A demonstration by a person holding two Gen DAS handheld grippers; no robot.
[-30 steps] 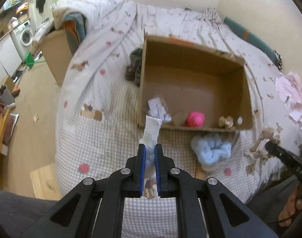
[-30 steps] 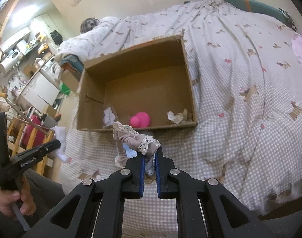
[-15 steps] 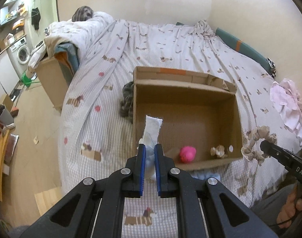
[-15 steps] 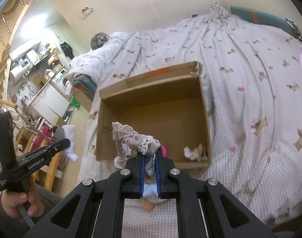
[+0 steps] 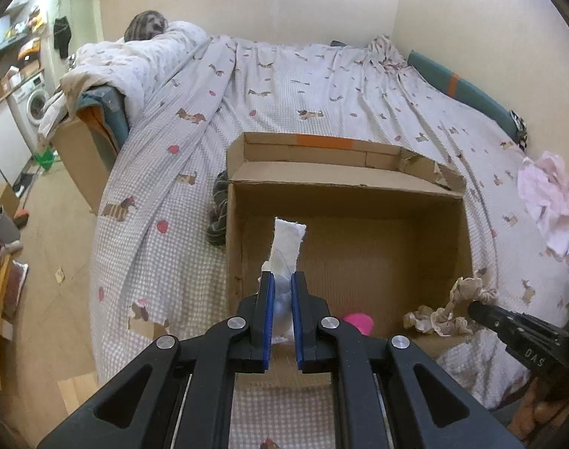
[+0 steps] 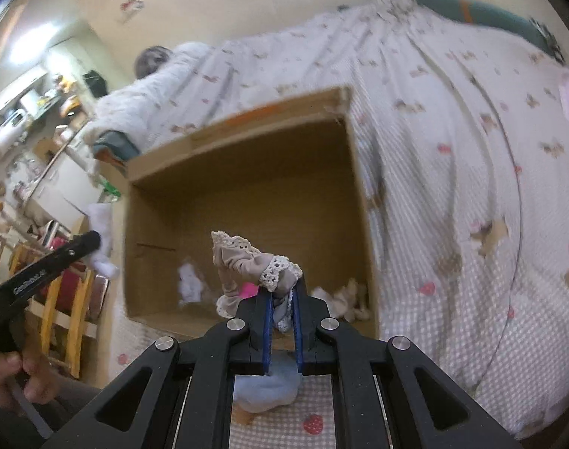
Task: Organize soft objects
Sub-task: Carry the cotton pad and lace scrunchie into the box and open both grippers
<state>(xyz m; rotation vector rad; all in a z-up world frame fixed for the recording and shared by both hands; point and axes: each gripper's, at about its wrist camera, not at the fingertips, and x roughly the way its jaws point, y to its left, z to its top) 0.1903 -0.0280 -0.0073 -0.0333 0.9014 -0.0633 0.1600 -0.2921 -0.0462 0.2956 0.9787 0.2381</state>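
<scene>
The left gripper (image 5: 282,280) has its jaws clamped on a strip of white cloth (image 5: 288,239) that stands upright from between the blue pads, in front of the near left part of the open cardboard box (image 5: 359,202). The right gripper (image 6: 282,292) has its jaws clamped on a beige scrunchie with lace trim (image 6: 247,262), which bunches up above the pads and hangs down to the left of them; in the left wrist view the same scrunchie (image 5: 467,292) hangs at the box's near right corner.

Inside the box, on its floor near the front wall, lie a pink ball (image 5: 359,322), a white scrap (image 6: 189,284) towards the left and a crumpled beige piece (image 5: 422,318) towards the right. A light blue fluffy thing (image 6: 265,389) lies on the bed cover below the right gripper, outside the box on its near side.

The box sits on a bed (image 5: 321,86) covered with a checked sheet printed with small dogs and hearts. A dark striped cloth (image 5: 219,209) lies against the box's left outer wall. A pink garment (image 5: 546,202) lies on the bed well to the right. A second cardboard box (image 5: 86,149) with bedding piled over it stands at the bed's left side.
</scene>
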